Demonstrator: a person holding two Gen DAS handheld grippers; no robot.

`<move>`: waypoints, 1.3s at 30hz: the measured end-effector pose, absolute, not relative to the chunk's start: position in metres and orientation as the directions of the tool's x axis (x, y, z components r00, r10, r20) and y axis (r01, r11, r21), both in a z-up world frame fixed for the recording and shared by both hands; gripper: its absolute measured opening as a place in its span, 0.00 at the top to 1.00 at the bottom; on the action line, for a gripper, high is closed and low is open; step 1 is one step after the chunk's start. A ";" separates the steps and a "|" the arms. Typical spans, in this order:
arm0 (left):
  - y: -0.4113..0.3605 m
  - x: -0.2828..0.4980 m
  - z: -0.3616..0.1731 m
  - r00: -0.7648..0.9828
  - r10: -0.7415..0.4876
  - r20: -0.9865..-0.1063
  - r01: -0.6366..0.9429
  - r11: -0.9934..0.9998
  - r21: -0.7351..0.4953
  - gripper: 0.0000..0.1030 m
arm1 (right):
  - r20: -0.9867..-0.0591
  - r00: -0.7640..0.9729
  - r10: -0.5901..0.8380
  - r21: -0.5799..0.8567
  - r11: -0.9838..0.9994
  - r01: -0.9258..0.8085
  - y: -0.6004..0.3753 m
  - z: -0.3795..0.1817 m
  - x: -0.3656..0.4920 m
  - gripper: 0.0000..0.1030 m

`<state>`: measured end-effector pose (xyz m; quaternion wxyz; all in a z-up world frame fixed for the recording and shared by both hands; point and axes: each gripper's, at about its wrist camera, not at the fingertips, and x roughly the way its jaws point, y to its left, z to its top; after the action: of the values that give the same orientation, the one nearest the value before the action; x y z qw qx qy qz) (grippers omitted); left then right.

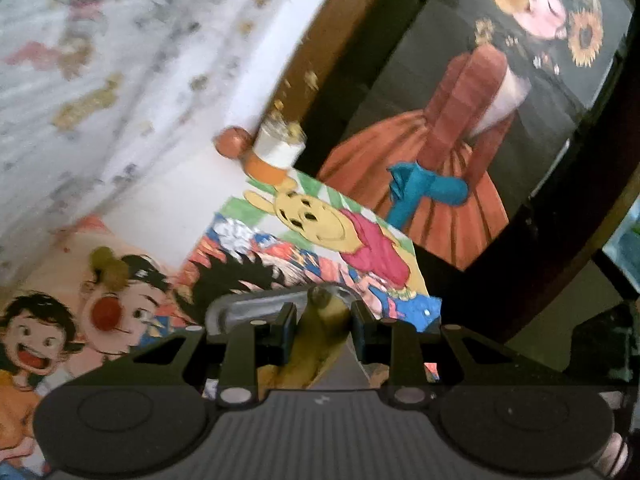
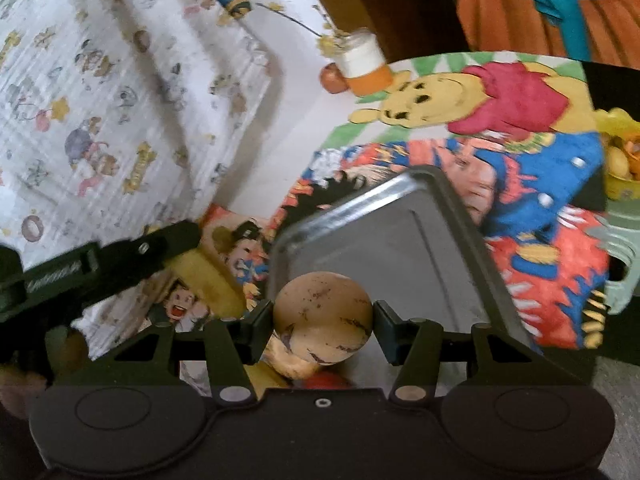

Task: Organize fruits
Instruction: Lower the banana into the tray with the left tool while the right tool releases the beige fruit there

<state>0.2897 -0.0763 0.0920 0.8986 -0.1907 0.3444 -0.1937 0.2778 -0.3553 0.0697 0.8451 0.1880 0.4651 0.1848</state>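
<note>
my left gripper (image 1: 322, 330) pinches a banana (image 1: 316, 344) | my right gripper (image 2: 323, 326) clamps a tan speckled fruit (image 2: 323, 312) above the metal tray (image 2: 400, 240); i judge both lifted for sorting into it

jar (image 2: 362, 58) behind tray (image 2: 384, 240) — apple (image 2: 331, 77) beside jar

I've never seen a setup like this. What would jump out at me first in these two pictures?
Probably the colourful cartoon drawings covering the table, above all the yellow bear in a red shirt. Next, the right gripper in the foreground, clamped on a round tan fruit over a metal tray. In the other view, the left gripper pinches a yellowish fruit, and a large painting of a woman in an orange dress stands behind.
</note>
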 end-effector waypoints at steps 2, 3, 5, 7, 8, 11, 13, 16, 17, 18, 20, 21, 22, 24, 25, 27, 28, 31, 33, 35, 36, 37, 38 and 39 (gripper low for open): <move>-0.085 0.298 0.087 0.667 -0.490 -0.562 0.224 0.851 -0.476 0.70 | -0.726 0.497 0.476 0.484 0.867 -0.124 -0.362 0.066 0.272 0.46; -0.089 0.301 0.084 0.660 -0.491 -0.568 0.225 0.851 -0.474 0.70 | -0.732 0.493 0.470 0.480 0.869 -0.116 -0.365 0.063 0.270 0.46; -0.096 0.308 0.078 0.646 -0.496 -0.580 0.231 0.851 -0.471 0.70 | -0.743 0.484 0.463 0.478 0.873 -0.101 -0.368 0.057 0.266 0.46; -0.100 0.314 0.071 0.630 -0.503 -0.592 0.233 0.849 -0.474 0.70 | -0.752 0.474 0.459 0.478 0.874 -0.088 -0.369 0.051 0.264 0.46; -0.102 0.317 0.069 0.626 -0.503 -0.595 0.233 0.850 -0.473 0.70 | -0.755 0.470 0.456 0.477 0.875 -0.083 -0.369 0.048 0.264 0.46; -0.108 0.324 0.065 0.624 -0.486 -0.612 0.232 0.863 -0.449 0.70 | -0.766 0.465 0.444 0.465 0.882 -0.076 -0.368 0.041 0.262 0.46; -0.111 0.329 0.062 0.616 -0.482 -0.623 0.230 0.866 -0.443 0.70 | -0.771 0.464 0.436 0.456 0.887 -0.075 -0.366 0.036 0.262 0.46; -0.114 0.337 0.055 0.600 -0.480 -0.640 0.219 0.868 -0.446 0.70 | -0.775 0.467 0.425 0.440 0.894 -0.083 -0.363 0.032 0.261 0.46; -0.116 0.340 0.052 0.594 -0.477 -0.647 0.215 0.870 -0.444 0.70 | -0.775 0.470 0.423 0.435 0.896 -0.090 -0.361 0.032 0.261 0.46; -0.116 0.342 0.049 0.593 -0.476 -0.649 0.212 0.871 -0.444 0.70 | -0.774 0.474 0.419 0.427 0.899 -0.098 -0.359 0.032 0.261 0.46; -0.117 0.346 0.046 0.592 -0.475 -0.651 0.210 0.871 -0.444 0.70 | -0.774 0.483 0.409 0.410 0.905 -0.111 -0.355 0.032 0.260 0.46; -0.118 0.348 0.045 0.592 -0.475 -0.651 0.210 0.871 -0.444 0.70 | -0.774 0.486 0.405 0.402 0.908 -0.116 -0.354 0.032 0.260 0.46; -0.119 0.350 0.045 0.591 -0.474 -0.653 0.211 0.872 -0.442 0.70 | -0.774 0.492 0.399 0.394 0.911 -0.120 -0.352 0.032 0.259 0.46; -0.121 0.353 0.043 0.589 -0.475 -0.654 0.211 0.872 -0.442 0.70 | -0.774 0.502 0.386 0.375 0.918 -0.126 -0.349 0.030 0.258 0.46; -0.122 0.355 0.042 0.588 -0.475 -0.654 0.212 0.871 -0.443 0.70 | -0.775 0.506 0.378 0.365 0.922 -0.129 -0.347 0.029 0.257 0.46; -0.124 0.358 0.038 0.588 -0.476 -0.654 0.211 0.871 -0.445 0.70 | -0.772 0.518 0.368 0.354 0.926 -0.130 -0.345 0.026 0.254 0.45; -0.126 0.360 0.036 0.588 -0.478 -0.653 0.211 0.870 -0.446 0.69 | -0.769 0.526 0.364 0.350 0.928 -0.132 -0.344 0.025 0.253 0.45; -0.129 0.365 0.028 0.583 -0.474 -0.660 0.207 0.872 -0.444 0.69 | -0.762 0.543 0.354 0.337 0.932 -0.135 -0.343 0.025 0.250 0.45; -0.131 0.368 0.023 0.582 -0.476 -0.660 0.206 0.871 -0.447 0.69 | -0.757 0.553 0.347 0.327 0.935 -0.139 -0.341 0.025 0.248 0.45; -0.133 0.371 0.019 0.581 -0.473 -0.663 0.201 0.872 -0.446 0.69 | -0.754 0.561 0.341 0.320 0.937 -0.140 -0.339 0.025 0.247 0.45; -0.134 0.373 0.018 0.579 -0.473 -0.664 0.201 0.872 -0.446 0.69 | -0.754 0.563 0.339 0.317 0.938 -0.141 -0.338 0.025 0.246 0.45; -0.135 0.373 0.016 0.576 -0.473 -0.666 0.202 0.873 -0.445 0.69 | -0.753 0.565 0.337 0.314 0.939 -0.142 -0.338 0.025 0.246 0.45; -0.137 0.374 0.015 0.575 -0.472 -0.668 0.203 0.873 -0.443 0.69 | -0.753 0.567 0.335 0.311 0.940 -0.142 -0.337 0.026 0.246 0.45; -0.137 0.375 0.014 0.574 -0.472 -0.669 0.204 0.874 -0.442 0.69 | -0.752 0.568 0.333 0.310 0.940 -0.142 -0.337 0.026 0.245 0.45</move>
<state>0.3746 -0.1372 0.0142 0.8727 -0.1602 0.4186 -0.1937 0.2453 -0.3369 0.0257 0.8789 0.1077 0.4446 0.1352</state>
